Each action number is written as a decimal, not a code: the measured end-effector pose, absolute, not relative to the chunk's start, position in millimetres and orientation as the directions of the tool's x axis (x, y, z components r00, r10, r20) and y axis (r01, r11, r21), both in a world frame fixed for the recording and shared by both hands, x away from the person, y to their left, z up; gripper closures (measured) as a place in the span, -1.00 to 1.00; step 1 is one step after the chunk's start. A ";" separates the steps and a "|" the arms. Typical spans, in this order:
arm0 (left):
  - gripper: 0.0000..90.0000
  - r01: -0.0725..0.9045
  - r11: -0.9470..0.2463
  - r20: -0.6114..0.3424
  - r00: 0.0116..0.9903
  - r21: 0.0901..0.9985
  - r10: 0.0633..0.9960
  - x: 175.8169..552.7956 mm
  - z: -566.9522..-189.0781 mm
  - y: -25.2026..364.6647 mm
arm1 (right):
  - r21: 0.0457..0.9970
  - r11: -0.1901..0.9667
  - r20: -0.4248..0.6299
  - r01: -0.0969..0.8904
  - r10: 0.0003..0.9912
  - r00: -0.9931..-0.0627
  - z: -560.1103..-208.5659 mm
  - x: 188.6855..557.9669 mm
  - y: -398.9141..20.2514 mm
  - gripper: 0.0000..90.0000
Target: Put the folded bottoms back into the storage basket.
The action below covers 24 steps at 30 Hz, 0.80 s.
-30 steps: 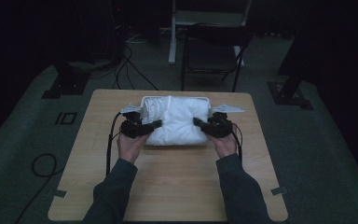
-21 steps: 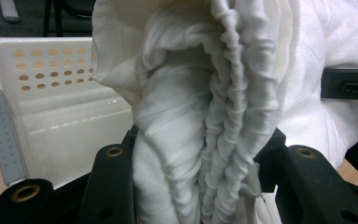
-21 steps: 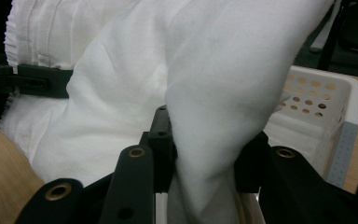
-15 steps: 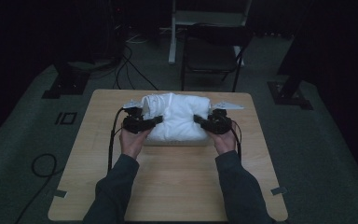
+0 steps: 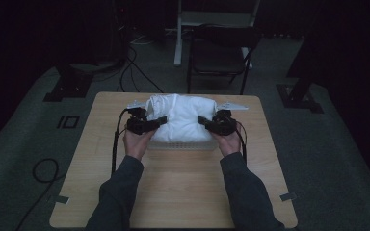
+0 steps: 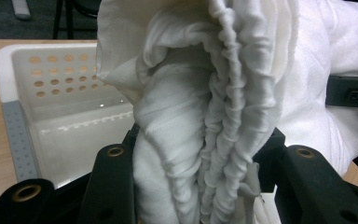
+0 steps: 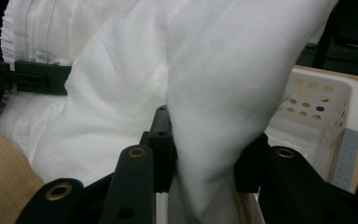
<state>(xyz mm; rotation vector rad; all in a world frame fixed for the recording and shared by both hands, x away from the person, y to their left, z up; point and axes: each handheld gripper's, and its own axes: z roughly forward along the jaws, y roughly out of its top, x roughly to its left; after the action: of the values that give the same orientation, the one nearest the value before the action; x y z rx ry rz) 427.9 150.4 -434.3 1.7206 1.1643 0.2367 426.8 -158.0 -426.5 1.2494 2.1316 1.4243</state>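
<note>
I have the left gripper point(image 5: 155, 122) clamped on a gathered fold of the white cloth point(image 5: 183, 117), the right gripper point(image 5: 206, 122) likewise. Between my fingers the cloth bundle spans side to side, over the white perforated basket point(image 6: 37, 88).

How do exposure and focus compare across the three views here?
High view: dim, surroundings nearly black, white cloth brightest. Left gripper view: well lit, cloth folds sharp, basket slightly soft. Right gripper view: bright, cloth nearly washed out, left gripper dark.
</note>
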 end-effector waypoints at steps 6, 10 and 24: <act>0.23 0.579 -0.049 -0.323 0.521 0.814 0.790 431.5 -430.8 147.1 | 0.857 0.121 0.226 0.501 0.785 -0.577 -426.6 430.1 -159.6 0.49; 0.23 0.581 -0.044 -0.329 0.519 0.812 0.789 433.7 -432.3 145.3 | 0.856 0.116 0.229 0.504 0.788 -0.571 -427.3 432.1 -161.2 0.49; 0.23 0.585 -0.072 -0.303 0.518 0.808 0.800 444.5 -430.3 138.7 | 0.850 0.106 0.235 0.517 0.802 -0.550 -428.7 440.0 -163.2 0.49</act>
<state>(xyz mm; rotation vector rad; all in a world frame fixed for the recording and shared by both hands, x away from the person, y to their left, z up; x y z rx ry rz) 444.5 138.7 -430.3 1.7623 1.1648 0.2704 440.0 -163.2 -428.7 1.3023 2.1018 1.4203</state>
